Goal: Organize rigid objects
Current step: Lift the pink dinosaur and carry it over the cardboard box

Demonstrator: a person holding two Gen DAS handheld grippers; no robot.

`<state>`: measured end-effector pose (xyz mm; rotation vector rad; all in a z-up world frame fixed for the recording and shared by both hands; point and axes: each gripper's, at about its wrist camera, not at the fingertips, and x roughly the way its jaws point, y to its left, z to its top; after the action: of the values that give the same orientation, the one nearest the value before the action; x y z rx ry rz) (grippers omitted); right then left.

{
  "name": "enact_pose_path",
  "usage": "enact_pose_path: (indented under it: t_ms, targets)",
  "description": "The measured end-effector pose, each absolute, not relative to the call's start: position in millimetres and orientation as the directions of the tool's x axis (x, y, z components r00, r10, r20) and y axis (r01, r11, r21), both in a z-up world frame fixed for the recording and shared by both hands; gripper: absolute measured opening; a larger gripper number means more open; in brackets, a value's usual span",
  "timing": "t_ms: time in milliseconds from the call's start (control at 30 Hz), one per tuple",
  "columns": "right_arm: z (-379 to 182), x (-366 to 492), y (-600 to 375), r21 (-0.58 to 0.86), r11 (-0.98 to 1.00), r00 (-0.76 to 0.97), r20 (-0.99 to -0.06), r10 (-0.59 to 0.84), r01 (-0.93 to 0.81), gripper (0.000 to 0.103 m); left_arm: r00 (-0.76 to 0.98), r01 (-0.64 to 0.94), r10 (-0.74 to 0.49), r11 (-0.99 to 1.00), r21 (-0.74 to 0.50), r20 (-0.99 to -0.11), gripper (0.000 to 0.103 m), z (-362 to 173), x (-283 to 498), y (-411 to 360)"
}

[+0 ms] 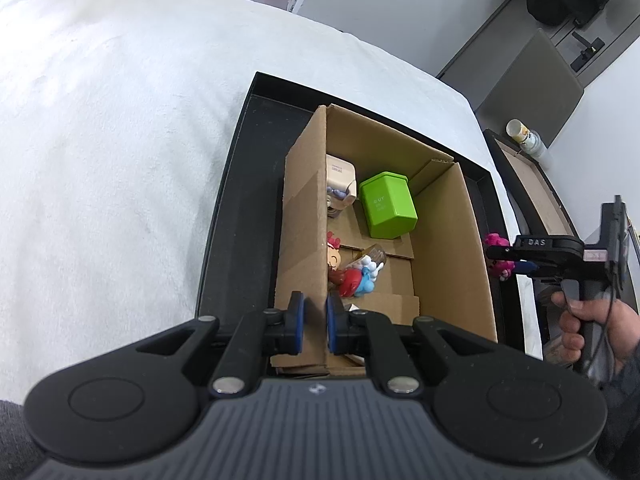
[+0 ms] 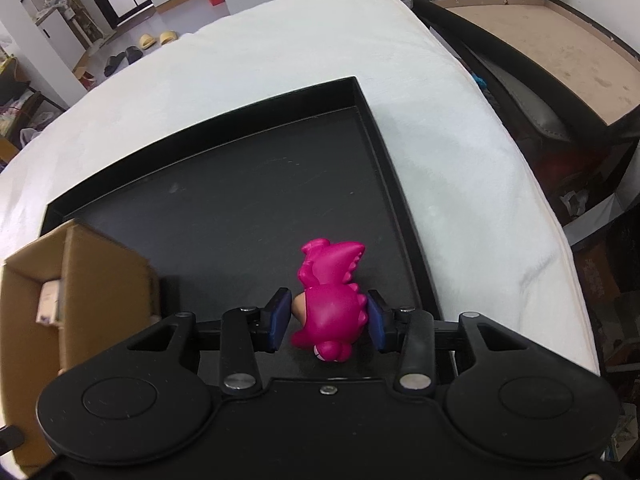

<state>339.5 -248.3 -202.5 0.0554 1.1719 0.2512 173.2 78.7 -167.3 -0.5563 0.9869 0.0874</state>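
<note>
At lower centre of the left wrist view, the left hand-held gripper (image 1: 315, 322) pinches the near wall of the cardboard box (image 1: 304, 216), which stands in the black tray (image 1: 224, 240). Low in the right wrist view, the right hand-held gripper (image 2: 329, 322) clamps a pink dinosaur toy (image 2: 332, 300) above the tray's floor.
</note>
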Motion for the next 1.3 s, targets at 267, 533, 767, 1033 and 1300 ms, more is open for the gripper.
enact_pose_path:
  t_ms: [267,533,767,1033,1300]
  targets:
    - [-176,315,-238,0.223,0.962,0.392,-0.88,0.269,-0.159,0.04,0.559,-0.311,-0.184,0.857,-0.41,-0.808,0.01,-168,174,79]
    - [-159,301,-236,0.232,0.963,0.421,-0.866,0.27,-0.139,0.04,0.557,-0.317,-0.194,0.849,-0.423,-0.807,0.011,-170,175,82]
    - [-144,281,-225,0.189,0.968,0.435,-0.867,0.243,-0.165,0.04,0.56,-0.314,-0.205,0.844,-0.434,-0.803,0.011,-171,174,84]
    - [-121,258,-207,0.183,0.958,0.465,-0.844,0.268,-0.22,0.04,0.563,-0.312,-0.207,0.843,-0.438,-0.8,0.011,-172,174,84]
    - [-110,247,-183,0.197,0.942,0.467,-0.829,0.308,-0.271,0.04,0.573,-0.309,-0.208,0.841,-0.444,-0.793,0.011,-172,171,83]
